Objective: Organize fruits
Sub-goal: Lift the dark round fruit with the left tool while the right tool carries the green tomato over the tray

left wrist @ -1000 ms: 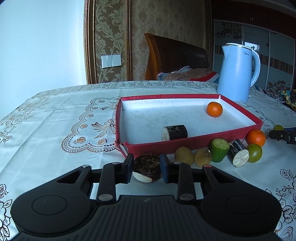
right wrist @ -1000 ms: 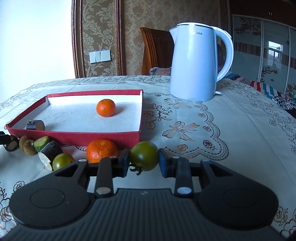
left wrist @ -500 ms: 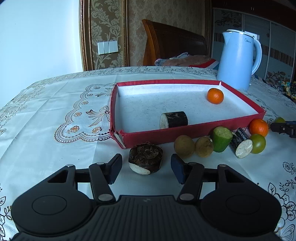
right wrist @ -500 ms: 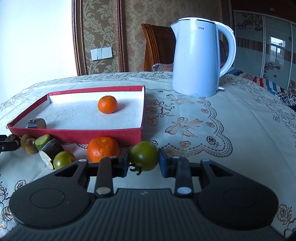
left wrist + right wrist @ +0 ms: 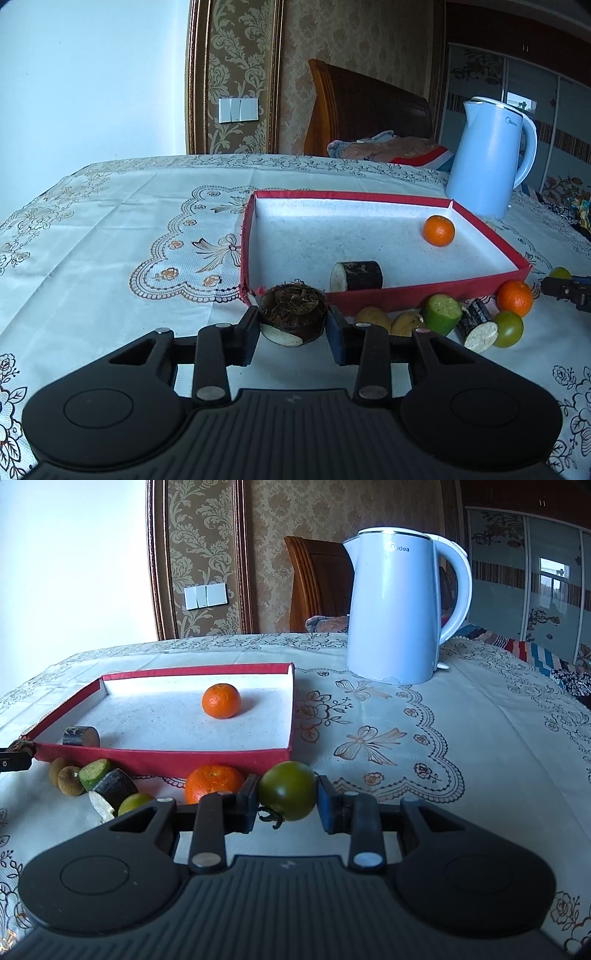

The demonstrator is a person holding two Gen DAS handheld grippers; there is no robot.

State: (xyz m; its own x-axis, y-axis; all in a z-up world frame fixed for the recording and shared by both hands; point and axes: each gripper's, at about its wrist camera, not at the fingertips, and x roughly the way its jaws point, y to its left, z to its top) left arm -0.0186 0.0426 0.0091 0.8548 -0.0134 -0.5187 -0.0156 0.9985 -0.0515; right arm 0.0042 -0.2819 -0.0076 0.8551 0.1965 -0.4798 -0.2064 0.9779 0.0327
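A red tray (image 5: 424, 295) with a white floor holds an orange (image 5: 439, 230) and a dark cut stump piece (image 5: 356, 276). My left gripper (image 5: 291, 326) is shut on a brown hairy root piece (image 5: 293, 312), held off the cloth at the tray's near left corner. My right gripper (image 5: 286, 805) is shut on a dark green tomato (image 5: 288, 789), lifted in front of the tray (image 5: 166, 760). On the cloth by the tray's front lie an orange (image 5: 212, 782), a small green fruit (image 5: 135, 803), a dark cut piece (image 5: 110, 788), a green cut piece (image 5: 94, 771) and two brown fruits (image 5: 70, 781).
A pale blue kettle (image 5: 399, 609) stands on the embroidered tablecloth (image 5: 461, 738) behind and right of the tray. A wooden chair back (image 5: 369, 118) and a bundle of cloth are beyond the table's far edge. The right gripper's tip shows in the left wrist view (image 5: 565, 290).
My left gripper, open half a second ago, has shut on the root piece and lifted it toward the tray. My right gripper has risen a little with the tomato.
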